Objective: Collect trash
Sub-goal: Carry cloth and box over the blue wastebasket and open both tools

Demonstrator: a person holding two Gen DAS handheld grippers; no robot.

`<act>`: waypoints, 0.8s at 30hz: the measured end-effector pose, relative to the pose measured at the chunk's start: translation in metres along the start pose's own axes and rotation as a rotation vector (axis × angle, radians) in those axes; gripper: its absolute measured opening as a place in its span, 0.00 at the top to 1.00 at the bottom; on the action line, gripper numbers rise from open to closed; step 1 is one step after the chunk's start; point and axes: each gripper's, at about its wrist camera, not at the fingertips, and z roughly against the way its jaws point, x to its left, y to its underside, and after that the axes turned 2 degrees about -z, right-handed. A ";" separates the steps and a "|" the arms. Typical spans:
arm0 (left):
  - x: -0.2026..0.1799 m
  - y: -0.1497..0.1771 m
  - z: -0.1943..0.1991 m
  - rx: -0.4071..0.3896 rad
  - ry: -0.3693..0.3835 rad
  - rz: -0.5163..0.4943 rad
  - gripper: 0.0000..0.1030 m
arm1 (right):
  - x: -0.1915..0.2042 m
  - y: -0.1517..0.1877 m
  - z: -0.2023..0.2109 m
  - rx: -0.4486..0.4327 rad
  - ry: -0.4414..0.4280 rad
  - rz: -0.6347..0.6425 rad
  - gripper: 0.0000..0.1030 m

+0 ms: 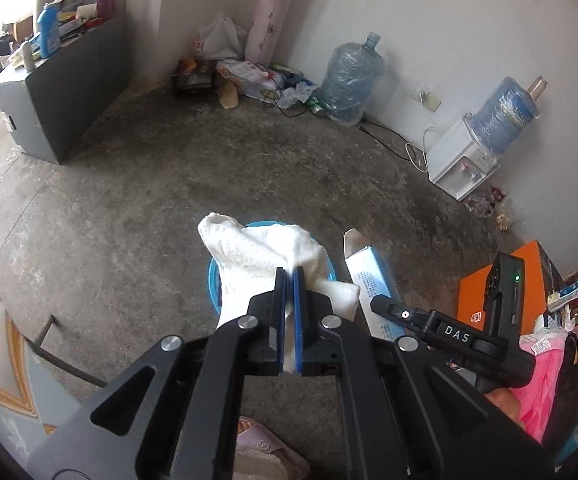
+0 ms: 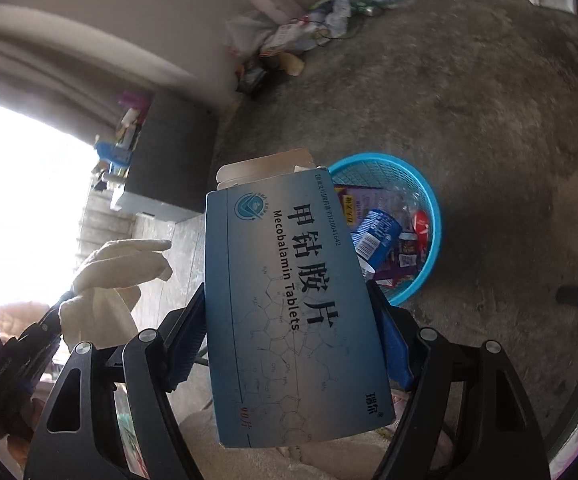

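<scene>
Above the blue basket [image 1: 213,280] on the concrete floor [image 1: 169,168], the left gripper [image 1: 289,276] has its jaws pinched nearly together on a crumpled white tissue [image 1: 261,256]. Beside it the right gripper [image 2: 293,320] clamps a blue tablet box [image 2: 289,300] across its width, jaws spread wide, near the basket, which holds wrappers [image 2: 393,240].

Rough concrete, soft paper, smooth card

A crumpled white paper towel [image 1: 265,256] with a quilted matt surface, a smooth blue cardboard medicine box [image 2: 289,300] and a glossy blue plastic mesh basket [image 2: 429,200] are seen on rough grey concrete floor [image 1: 169,168].
</scene>
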 end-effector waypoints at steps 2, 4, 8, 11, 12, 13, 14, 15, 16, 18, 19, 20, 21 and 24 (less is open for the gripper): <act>-0.007 -0.010 -0.023 0.023 0.019 -0.014 0.98 | -0.020 -0.004 -0.011 0.000 0.009 -0.084 0.29; -0.012 -0.019 -0.050 0.053 0.023 -0.030 0.98 | -0.040 -0.008 -0.023 0.001 0.004 -0.166 0.29; -0.017 -0.036 -0.095 0.104 0.053 -0.030 0.98 | -0.067 -0.016 -0.041 -0.008 0.002 -0.296 0.29; -0.017 -0.042 -0.130 0.151 0.070 -0.024 0.76 | -0.079 -0.022 -0.055 -0.025 -0.020 -0.379 0.28; -0.015 -0.043 -0.145 0.180 0.060 -0.021 0.62 | -0.082 -0.022 -0.059 -0.040 -0.024 -0.411 0.28; -0.012 -0.044 -0.160 0.201 0.025 -0.014 0.36 | -0.087 -0.023 -0.068 -0.053 -0.041 -0.442 0.28; -0.005 -0.041 -0.168 0.207 -0.017 -0.004 0.35 | -0.094 -0.025 -0.079 -0.056 -0.067 -0.472 0.23; 0.001 -0.040 -0.178 0.207 -0.047 -0.001 0.35 | -0.101 -0.028 -0.094 -0.037 -0.087 -0.492 0.16; 0.007 -0.038 -0.185 0.219 -0.076 0.000 0.35 | -0.105 -0.029 -0.111 0.000 -0.089 -0.490 0.16; 0.017 -0.035 -0.187 0.226 -0.091 0.027 0.35 | -0.113 -0.029 -0.143 0.070 0.006 -0.480 0.16; 0.021 -0.035 -0.184 0.217 -0.088 0.040 0.35 | -0.115 -0.028 -0.150 0.082 0.046 -0.473 0.16; 0.025 -0.035 -0.174 0.199 -0.083 0.053 0.35 | -0.115 -0.025 -0.152 0.084 0.062 -0.466 0.16; 0.027 -0.036 -0.167 0.185 -0.080 0.053 0.35 | -0.115 -0.022 -0.152 0.077 0.062 -0.462 0.16; 0.028 -0.041 -0.141 0.136 -0.107 0.033 0.34 | -0.114 -0.016 -0.146 0.050 0.064 -0.444 0.16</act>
